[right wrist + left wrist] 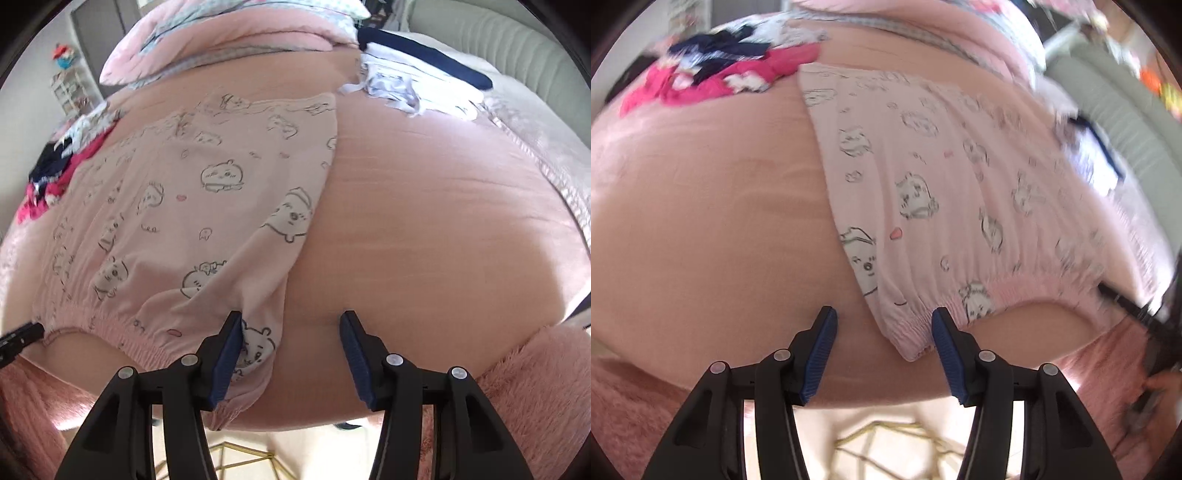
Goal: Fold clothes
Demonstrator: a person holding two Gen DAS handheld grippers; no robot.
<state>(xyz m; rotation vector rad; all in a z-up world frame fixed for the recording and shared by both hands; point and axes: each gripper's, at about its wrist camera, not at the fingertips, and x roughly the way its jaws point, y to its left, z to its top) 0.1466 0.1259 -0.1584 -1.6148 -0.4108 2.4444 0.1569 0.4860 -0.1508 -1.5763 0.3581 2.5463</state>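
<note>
Soft pink cartoon-print pajama pants lie flat at centre frame on the smooth peach bedsheet, gathered elastic waistband nearest. Left gripper and right gripper both gape, unclenched, straddling waistband corners.

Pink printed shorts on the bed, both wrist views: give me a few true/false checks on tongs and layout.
1. Both tongs are open. True: left tongs and right tongs gape.
2. The shorts are clamped by the right tongs. False: waistband corner lies between the open fingers, ungripped.
3. The shorts lie flat on the pink bedsheet. True.
4. The red-and-navy clothes pile sits on the shorts. False: it lies apart on the sheet.
</note>
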